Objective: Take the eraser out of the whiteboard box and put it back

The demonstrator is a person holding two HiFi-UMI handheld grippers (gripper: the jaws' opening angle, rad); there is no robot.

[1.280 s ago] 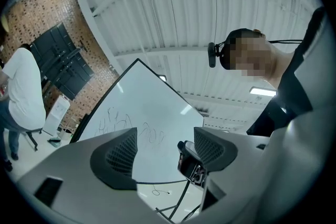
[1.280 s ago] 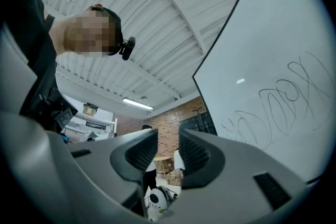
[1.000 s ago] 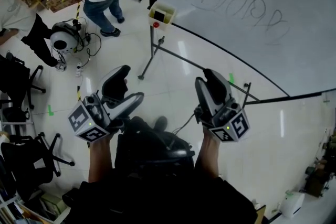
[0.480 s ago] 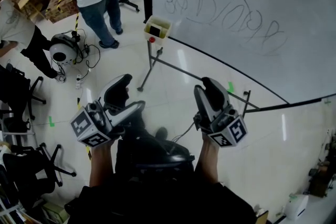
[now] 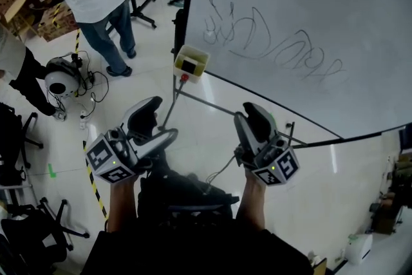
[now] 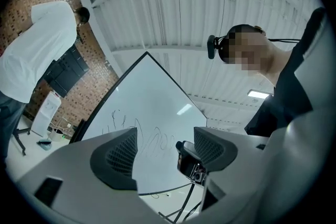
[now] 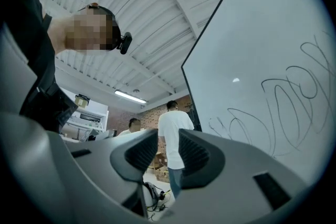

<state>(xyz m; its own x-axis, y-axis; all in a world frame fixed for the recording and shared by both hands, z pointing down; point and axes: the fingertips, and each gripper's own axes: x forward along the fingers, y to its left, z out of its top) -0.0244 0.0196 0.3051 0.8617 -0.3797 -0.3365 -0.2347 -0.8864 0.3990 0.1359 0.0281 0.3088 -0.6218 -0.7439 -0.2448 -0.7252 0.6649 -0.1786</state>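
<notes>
Whiteboard [image 5: 309,22] fills my head view — the whiteboard box [image 5: 191,63] hangs at its lower-left corner, eraser [image 5: 188,65] seemingly inside. Left gripper view: left gripper [image 6: 160,152] spread, empty. Right gripper view: right gripper [image 7: 168,152] slightly parted, empty — I'd enter the box from above.

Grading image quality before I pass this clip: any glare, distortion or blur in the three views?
Head view: fisheye bows the whiteboard edge; lights streak the glossy floor; otherwise sharp. Left gripper view: dark round vignette, a light reflected on the whiteboard. Right gripper view: same vignette, glare spots on the whiteboard, near fingers slightly soft.
</notes>
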